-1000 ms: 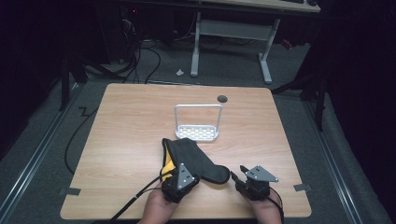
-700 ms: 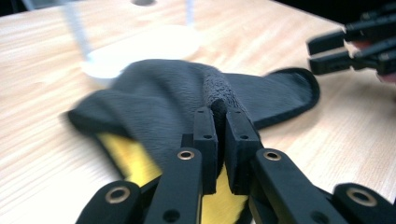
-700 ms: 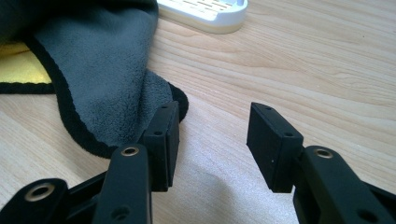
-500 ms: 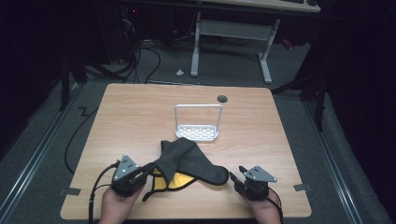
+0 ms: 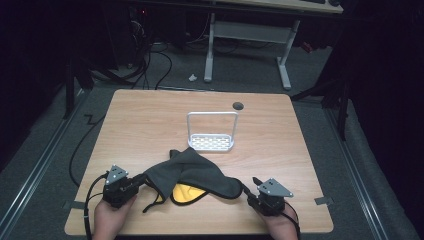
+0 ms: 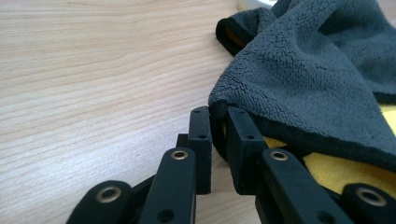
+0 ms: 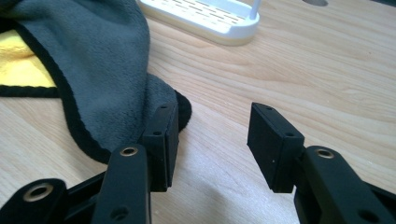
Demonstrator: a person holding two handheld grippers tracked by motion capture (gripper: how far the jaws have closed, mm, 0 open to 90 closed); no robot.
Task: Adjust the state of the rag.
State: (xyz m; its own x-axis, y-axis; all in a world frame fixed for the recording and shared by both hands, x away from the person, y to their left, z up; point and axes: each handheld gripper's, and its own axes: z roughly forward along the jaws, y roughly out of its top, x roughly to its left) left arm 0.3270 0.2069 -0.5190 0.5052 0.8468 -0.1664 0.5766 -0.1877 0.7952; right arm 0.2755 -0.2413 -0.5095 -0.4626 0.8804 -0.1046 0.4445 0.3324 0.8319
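Note:
A grey fleece cloth (image 5: 197, 170) with black trim and a yellow underside (image 5: 186, 192) lies crumpled near the table's front middle. At its left end, my left gripper (image 5: 144, 181) is shut on a corner of the cloth (image 6: 299, 79); the trim sits pinched between the jaws (image 6: 218, 135). My right gripper (image 5: 249, 191) rests at the cloth's right end with its jaws open (image 7: 215, 140). There the cloth's rounded corner (image 7: 107, 60) lies against the outside of the gripper's left fingertip (image 7: 161, 140), and nothing is between the jaws.
A small white rack (image 5: 211, 141) with a wire hoop stands behind the cloth at mid-table, also seen as the white rack (image 7: 205, 16) ahead of my right gripper. A dark cable hole (image 5: 238, 105) sits near the wooden table's (image 5: 145, 120) far edge.
My left gripper has moved left from the table's front middle, pulling the cloth's corner with it, so the cloth is stretched wider. The right gripper has stayed put.

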